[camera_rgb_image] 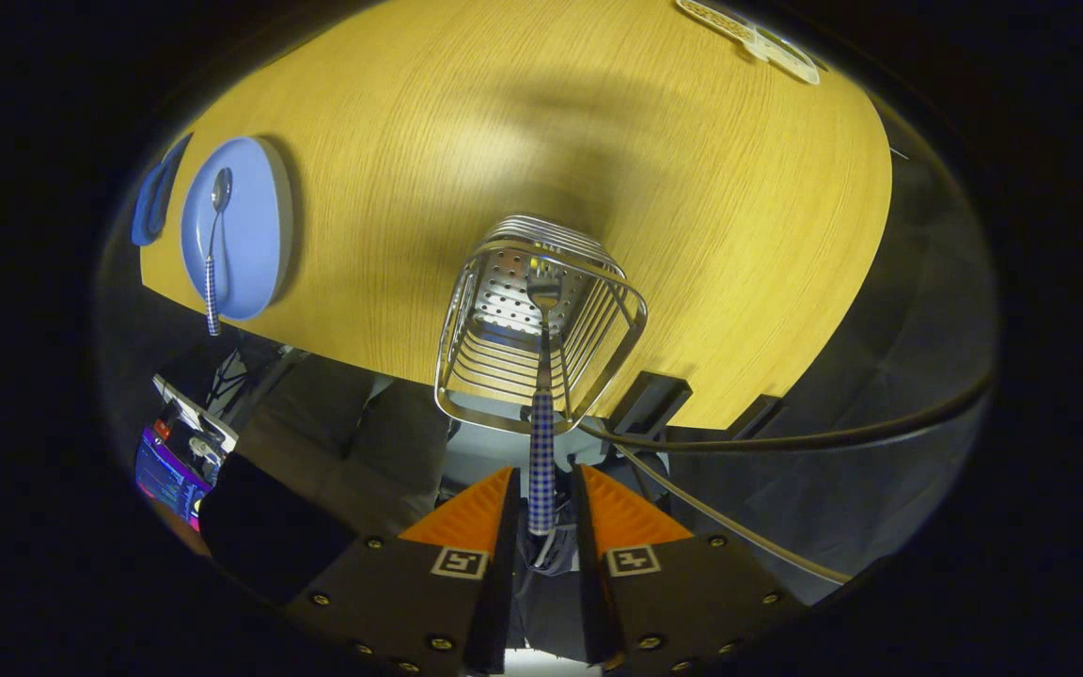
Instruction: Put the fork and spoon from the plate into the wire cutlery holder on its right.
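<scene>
A recording booth dressed as a dining spot: a wood-grain surface (466,141) with tableware, dark cloth below, loose cables (786,437), a lit screen (165,478).

You see a light wooden tabletop (523,141) with a soft shadow at centre. At lower left, a lit screen (165,478) glows; dark cables (786,439) cross lower right.

Wooden table (410,141), light grain. Wire cutlery holder (541,329) stands on it near the table's edge. Blue plate (255,235) well apart from the holder, also at that edge; a blue item (154,202) just beyond the plate. White flat object (758,38) far from the holder, at the opposite edge.
</scene>
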### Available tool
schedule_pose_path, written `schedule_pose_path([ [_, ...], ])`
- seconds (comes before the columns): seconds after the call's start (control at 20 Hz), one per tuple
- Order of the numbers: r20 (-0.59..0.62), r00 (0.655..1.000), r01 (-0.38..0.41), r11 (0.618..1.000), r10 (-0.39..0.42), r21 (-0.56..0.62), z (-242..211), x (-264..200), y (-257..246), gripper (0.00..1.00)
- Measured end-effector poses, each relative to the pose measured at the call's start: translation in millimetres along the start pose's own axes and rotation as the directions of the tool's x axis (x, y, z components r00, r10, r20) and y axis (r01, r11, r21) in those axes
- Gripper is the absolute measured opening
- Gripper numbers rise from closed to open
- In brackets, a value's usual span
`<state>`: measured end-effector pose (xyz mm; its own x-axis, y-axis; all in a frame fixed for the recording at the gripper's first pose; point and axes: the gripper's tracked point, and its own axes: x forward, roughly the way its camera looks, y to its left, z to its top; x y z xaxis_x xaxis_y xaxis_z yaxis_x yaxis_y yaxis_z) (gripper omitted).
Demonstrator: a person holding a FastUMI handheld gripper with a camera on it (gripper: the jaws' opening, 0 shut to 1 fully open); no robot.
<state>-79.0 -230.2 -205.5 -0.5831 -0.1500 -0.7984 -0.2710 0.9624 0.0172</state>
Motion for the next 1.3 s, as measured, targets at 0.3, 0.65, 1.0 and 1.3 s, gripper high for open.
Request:
schedule_pose_path([
  [0.3, 0.087, 0.996, -0.026, 0.999, 0.023, 0.035, -20.8, -13.5, -7.6, 0.66],
  [0.65, 0.303, 0.953, -0.031, 0.996, 0.003, 0.088, -54.9, -20.3, 10.9, 0.97],
  [1.0, 0.377, 0.924, 0.008, 0.989, -0.064, 0.150, -112.4, -8.9, 51.8, 0.97],
  [1.3, 0.501, 0.853, 0.017, 0.968, -0.145, 0.251, -119.5, -18.0, 106.0, 0.97],
])
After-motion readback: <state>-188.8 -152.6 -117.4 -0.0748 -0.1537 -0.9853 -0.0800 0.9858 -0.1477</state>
